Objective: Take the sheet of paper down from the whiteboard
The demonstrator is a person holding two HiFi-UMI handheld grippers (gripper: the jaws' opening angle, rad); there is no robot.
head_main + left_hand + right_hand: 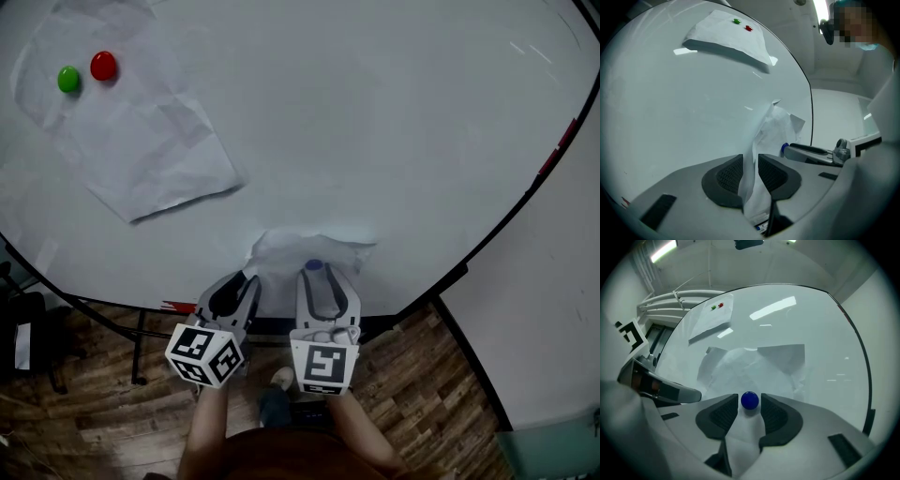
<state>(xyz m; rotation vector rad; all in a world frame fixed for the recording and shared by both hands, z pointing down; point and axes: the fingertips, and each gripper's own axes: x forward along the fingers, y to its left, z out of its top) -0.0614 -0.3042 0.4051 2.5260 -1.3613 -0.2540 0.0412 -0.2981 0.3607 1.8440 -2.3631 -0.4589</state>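
A crumpled white sheet of paper lies against the whiteboard near its lower edge. My left gripper is shut on the sheet's left part; in the left gripper view the paper runs up between the pads of that gripper. My right gripper is shut on a blue magnet that sits on the sheet. In the right gripper view the blue magnet sits between the pads of the right gripper, with the paper behind and beneath it.
A second sheet hangs at the board's upper left under a green magnet and a red magnet. The board's dark frame curves along the right. Wooden floor and stand legs lie below.
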